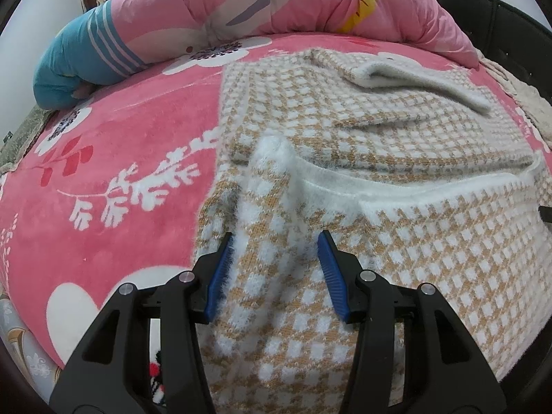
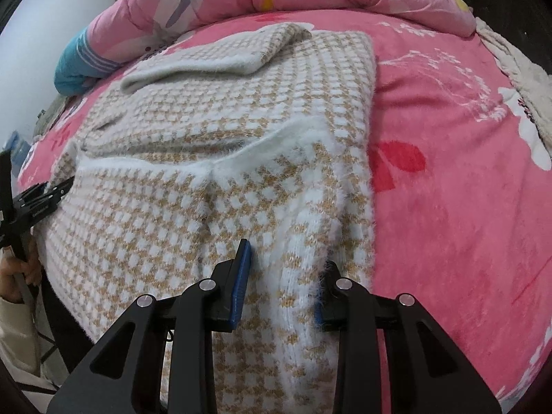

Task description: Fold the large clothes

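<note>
While sweater (image 2: 207, 158) hem bunches, right hand-held gripper (image 2: 286, 262) pinches edge; blanket (image 2: 448, 172) beside

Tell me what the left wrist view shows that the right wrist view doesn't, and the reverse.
Left wrist only: the left tool closed on a bunched corner of the sweater, and a white heart on the blanket.

Right wrist only: the right tool gripping the sweater's other near corner, the person's hand, and a red petal.

Both: the checked sweater with a sleeve folded across it, the pink blanket, and the quilt behind.
</note>
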A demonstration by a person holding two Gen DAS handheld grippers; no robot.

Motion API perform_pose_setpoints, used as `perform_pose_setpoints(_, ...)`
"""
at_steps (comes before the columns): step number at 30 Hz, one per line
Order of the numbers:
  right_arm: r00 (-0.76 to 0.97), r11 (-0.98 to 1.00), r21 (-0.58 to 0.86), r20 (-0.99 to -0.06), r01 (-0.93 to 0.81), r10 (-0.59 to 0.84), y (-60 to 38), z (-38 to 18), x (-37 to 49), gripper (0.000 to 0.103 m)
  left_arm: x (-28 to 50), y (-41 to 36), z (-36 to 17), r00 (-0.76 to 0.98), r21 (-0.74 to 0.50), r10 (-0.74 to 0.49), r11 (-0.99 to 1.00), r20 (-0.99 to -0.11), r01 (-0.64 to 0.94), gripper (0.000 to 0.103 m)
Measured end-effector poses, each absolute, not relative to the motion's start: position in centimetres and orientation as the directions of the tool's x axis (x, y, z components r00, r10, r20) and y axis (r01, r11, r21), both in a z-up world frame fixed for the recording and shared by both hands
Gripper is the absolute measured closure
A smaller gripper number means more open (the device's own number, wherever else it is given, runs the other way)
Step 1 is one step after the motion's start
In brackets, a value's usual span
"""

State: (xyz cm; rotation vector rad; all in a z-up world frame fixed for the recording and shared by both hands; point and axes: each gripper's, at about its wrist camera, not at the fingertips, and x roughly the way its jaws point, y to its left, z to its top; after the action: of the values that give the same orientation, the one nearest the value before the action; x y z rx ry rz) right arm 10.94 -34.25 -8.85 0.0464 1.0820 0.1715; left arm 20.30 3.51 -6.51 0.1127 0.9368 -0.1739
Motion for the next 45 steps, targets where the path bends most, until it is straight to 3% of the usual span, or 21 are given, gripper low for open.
perform_pose_setpoints(38, 0.451, 0.989, 0.118, -0.881, -0.084, 0.143, -34.3, -8.9, 11.5, 0.073, 19.9, 3.2, -6.5, 0.597, 0.043, -0.074, 0.983, -0.799, 0.179, 0.054)
perform_pose_setpoints(41, 0.469, 0.993, 0.075, -0.877, -0.087, 0.107, -33.6, -8.7, 11.0, 0.073, 20.1, 3.1, -6.2, 0.615, 0.069, -0.054, 0.982, -0.787, 0.174, 0.059)
perform_pose_setpoints(45, 0.497, 0.996, 0.019, -0.866, -0.091, 0.062, -32.3, -8.4, 10.2, 0.073, 20.8, 3.1, -5.9, 0.633, 0.101, -0.036, 0.979, -0.774, 0.179, 0.082)
